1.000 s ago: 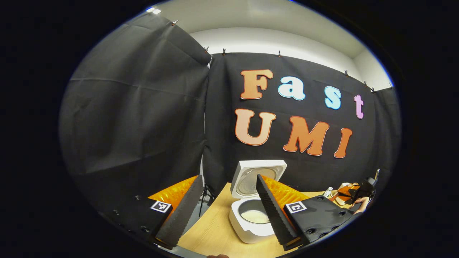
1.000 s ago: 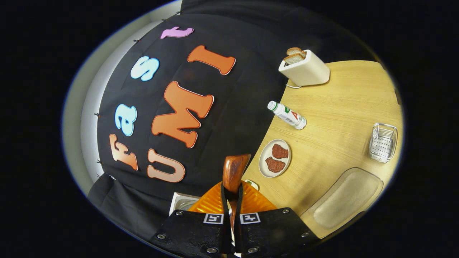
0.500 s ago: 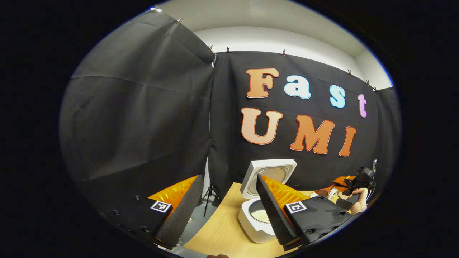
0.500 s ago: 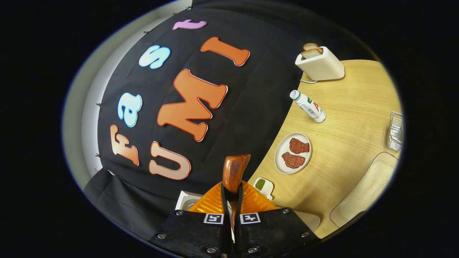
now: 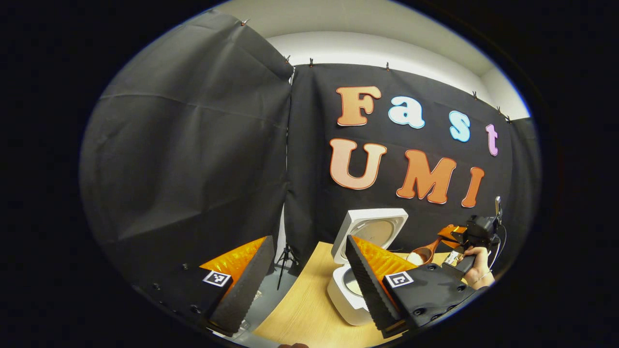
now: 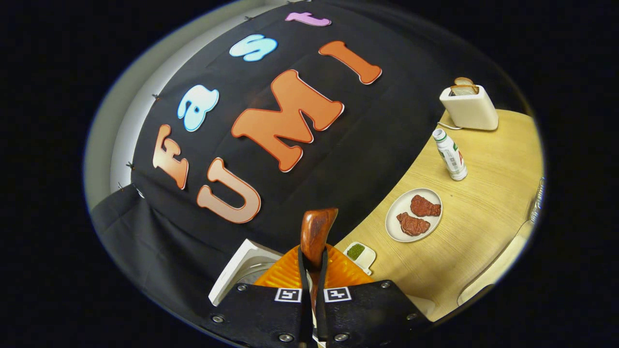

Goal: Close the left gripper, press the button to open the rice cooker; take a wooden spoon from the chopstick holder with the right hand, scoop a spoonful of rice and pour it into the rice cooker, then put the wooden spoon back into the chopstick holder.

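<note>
Black cloth backs my wooden bench (image 5: 300,314). Since a second ago the wooden spoon (image 5: 424,253), pinched in my right gripper's (image 6: 312,270) jaws, has swung beside the open rice cooker (image 5: 360,270). My left gripper's (image 5: 304,285) jaws gape wide, hovering level.

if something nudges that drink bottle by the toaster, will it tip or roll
The bottle stands upright, tall and narrow, so a high push would probably topple it. Its body looks round, so once down it would likely roll across the smooth table. It looks like plastic, so probably light.
</note>
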Motion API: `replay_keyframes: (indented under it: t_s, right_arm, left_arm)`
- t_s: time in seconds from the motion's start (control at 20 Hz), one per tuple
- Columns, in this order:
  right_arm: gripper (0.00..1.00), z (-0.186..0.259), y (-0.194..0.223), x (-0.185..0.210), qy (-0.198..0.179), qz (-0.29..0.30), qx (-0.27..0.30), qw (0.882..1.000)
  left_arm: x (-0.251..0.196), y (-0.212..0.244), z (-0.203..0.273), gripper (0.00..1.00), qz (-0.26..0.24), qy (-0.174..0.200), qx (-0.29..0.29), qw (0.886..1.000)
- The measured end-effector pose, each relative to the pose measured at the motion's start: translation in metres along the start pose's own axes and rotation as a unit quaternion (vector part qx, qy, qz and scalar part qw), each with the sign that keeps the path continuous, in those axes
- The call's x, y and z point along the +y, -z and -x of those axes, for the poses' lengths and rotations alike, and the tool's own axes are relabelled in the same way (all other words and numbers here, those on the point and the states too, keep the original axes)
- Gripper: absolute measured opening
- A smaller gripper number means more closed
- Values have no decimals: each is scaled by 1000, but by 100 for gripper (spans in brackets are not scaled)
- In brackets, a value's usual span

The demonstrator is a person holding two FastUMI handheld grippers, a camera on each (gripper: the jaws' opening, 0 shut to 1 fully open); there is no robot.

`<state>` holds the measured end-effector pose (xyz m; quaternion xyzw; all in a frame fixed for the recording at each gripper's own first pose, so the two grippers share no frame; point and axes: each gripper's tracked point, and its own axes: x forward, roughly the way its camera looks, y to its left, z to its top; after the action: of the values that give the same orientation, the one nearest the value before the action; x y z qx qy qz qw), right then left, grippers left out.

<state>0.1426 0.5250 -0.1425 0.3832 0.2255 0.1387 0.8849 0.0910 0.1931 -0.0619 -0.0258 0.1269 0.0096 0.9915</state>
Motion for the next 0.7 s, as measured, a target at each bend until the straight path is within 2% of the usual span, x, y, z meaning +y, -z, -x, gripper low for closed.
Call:
replay_keyframes:
  t_s: [0.3, 0.7]
  right_arm:
    - [2, -4, 15, 22, -11, 80, -11, 997]
    - [2, -7, 30, 48, -31, 160, -19, 986]
  left_arm:
    - [14, 0, 9, 100, 1, -12, -5, 1000]
    - [33, 6, 12, 100, -2, -29, -3, 1000]
